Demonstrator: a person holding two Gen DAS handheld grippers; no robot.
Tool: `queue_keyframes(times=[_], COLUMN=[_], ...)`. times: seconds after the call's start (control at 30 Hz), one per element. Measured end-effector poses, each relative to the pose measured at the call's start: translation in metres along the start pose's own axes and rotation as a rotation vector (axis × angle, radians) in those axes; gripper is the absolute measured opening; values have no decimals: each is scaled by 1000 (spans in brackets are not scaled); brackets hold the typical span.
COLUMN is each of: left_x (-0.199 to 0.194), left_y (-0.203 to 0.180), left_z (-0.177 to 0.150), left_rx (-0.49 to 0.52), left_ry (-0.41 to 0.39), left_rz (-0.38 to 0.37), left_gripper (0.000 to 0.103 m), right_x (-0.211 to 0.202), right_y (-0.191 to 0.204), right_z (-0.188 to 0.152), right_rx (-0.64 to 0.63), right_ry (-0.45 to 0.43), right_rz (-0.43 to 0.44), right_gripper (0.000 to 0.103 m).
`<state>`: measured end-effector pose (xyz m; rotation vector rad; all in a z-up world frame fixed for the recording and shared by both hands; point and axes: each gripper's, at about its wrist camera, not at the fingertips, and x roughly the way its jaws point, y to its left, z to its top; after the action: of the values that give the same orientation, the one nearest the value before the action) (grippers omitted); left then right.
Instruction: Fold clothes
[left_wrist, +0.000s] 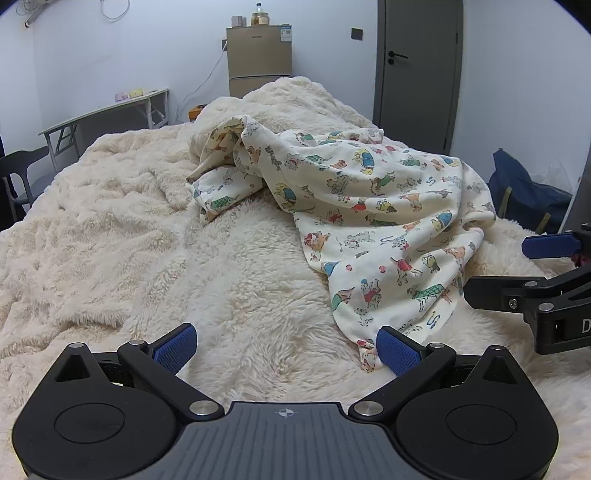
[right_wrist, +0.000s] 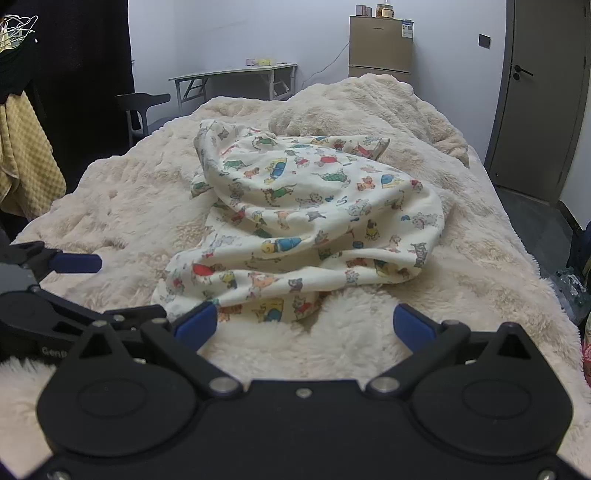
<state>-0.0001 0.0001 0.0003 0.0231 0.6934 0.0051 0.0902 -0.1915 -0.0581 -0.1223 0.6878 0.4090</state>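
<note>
The cartoon-print garment (right_wrist: 303, 225) lies in a crumpled heap on the fluffy cream blanket (right_wrist: 122, 206). No folding is done yet. The left gripper (left_wrist: 286, 350) and the right gripper (right_wrist: 306, 325) are both wide open and hold nothing (2 empty grippers). Next, I think, they should grab the near edge and spread it flat.

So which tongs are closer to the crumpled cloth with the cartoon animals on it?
About even. The left tongs have one blue pad by the cream cartoon-animal cloth's near corner; the right tongs have one pad at its near edge. Both are open.
</note>
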Motion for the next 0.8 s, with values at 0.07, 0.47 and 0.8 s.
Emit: queue_keyframes(times=[0.07,0.47,0.8], left_x=[-1,-1,3], left_y=[0,-2,0], left_z=[0,0,0], left_rx=[0,3,3], left_ry=[-3,-7,-6], left_rz=[0,2,0], left_gripper=[103,103,103], right_x=[0,-2,0], right_y=[0,2,1], right_z=[0,-1,-1], right_rx=[-1,-5,-4], right_ry=[-2,-6,-3], right_rz=[-2,-6,-3], right_gripper=[103,103,103])
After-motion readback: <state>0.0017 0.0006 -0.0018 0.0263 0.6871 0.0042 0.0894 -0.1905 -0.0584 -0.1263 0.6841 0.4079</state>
